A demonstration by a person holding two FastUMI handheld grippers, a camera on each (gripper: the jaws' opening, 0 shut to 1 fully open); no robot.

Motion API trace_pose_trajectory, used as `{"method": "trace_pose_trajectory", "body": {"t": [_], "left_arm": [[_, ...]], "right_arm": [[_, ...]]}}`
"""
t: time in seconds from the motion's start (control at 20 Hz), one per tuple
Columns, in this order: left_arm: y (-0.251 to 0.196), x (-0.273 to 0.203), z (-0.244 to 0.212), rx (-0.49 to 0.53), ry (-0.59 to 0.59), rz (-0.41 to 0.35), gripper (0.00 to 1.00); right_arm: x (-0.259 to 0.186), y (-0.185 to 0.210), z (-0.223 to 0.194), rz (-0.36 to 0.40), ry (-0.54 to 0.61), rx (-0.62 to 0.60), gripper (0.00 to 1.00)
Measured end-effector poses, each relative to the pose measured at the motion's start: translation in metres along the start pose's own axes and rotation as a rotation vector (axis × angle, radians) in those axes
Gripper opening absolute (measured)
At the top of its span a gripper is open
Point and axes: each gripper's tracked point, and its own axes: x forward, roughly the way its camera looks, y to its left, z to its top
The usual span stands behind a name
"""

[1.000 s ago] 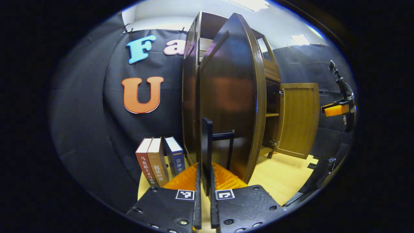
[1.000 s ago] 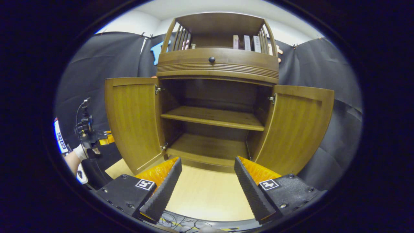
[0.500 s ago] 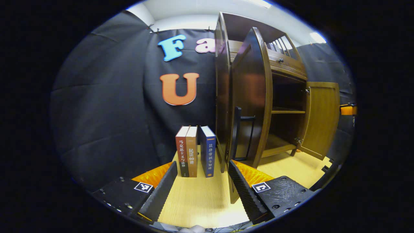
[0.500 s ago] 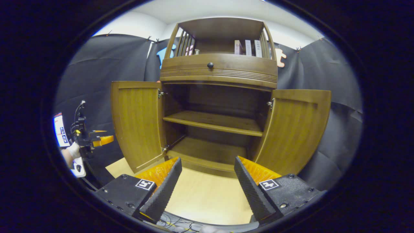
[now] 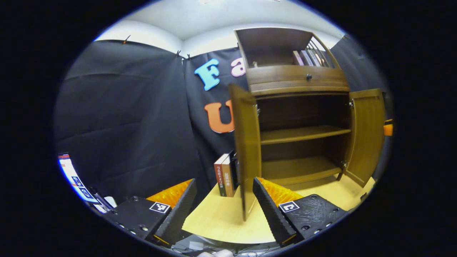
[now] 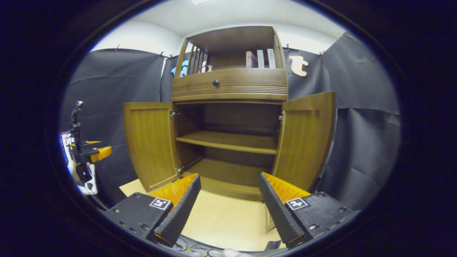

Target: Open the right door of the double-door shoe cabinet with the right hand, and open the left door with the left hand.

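Wooden cabinet [image 6: 228,85] — flat doors wide (ribbed trim)

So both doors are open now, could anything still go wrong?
Maybe. The left door swings out past the table edge, right beside the left tool, so a careless move could knock it. The books stand upright just behind that door; pushed wider, it might tip them. The right door also hangs open near the right tool.

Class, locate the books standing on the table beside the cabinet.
In the left gripper view, the books stand upright on the table, just left of the open left door, against the black cloth wall.
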Motion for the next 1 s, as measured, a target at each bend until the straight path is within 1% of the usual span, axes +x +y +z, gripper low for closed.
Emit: {"method": "trace_pose_trajectory", "body": {"t": [0.05,0.1,0.2,0.25,0.3,0.4,0.6,0.65,0.8,1.0], "left_arm": [[-0.023,-0.004,0.013,-0.006,-0.016,-0.008,0.96],[-0.041,-0.007,0.025,0.006,-0.040,-0.013,0.96],[-0.081,-0.012,0.043,0.048,-0.079,-0.054,0.96],[-0.099,-0.015,0.049,0.062,-0.090,-0.076,1.00],[-0.118,-0.016,0.056,0.069,-0.102,-0.094,0.96],[-0.146,-0.017,0.062,0.054,-0.116,-0.134,0.96],[-0.178,-0.009,0.072,-0.019,-0.112,-0.169,0.96],[-0.183,-0.008,0.074,-0.016,-0.111,-0.173,0.96],[-0.189,-0.004,0.080,0.037,-0.130,-0.183,0.96],[-0.194,0.000,0.082,0.038,-0.132,-0.203,0.96]], "right_arm": [[-0.002,-0.006,0.001,-0.006,-0.008,0.009,1.00],[-0.004,-0.015,0.002,-0.027,-0.015,0.018,1.00],[-0.008,-0.031,0.006,-0.075,-0.031,0.030,1.00],[-0.010,-0.034,0.007,-0.088,-0.039,0.037,1.00],[-0.011,-0.035,0.009,-0.093,-0.046,0.044,1.00],[-0.012,-0.038,0.012,-0.100,-0.058,0.051,1.00],[-0.012,-0.039,0.017,-0.114,-0.074,0.044,1.00],[-0.011,-0.040,0.017,-0.118,-0.076,0.042,1.00],[-0.008,-0.041,0.020,-0.134,-0.082,0.047,1.00],[-0.004,-0.045,0.021,-0.161,-0.081,0.059,1.00]]}}
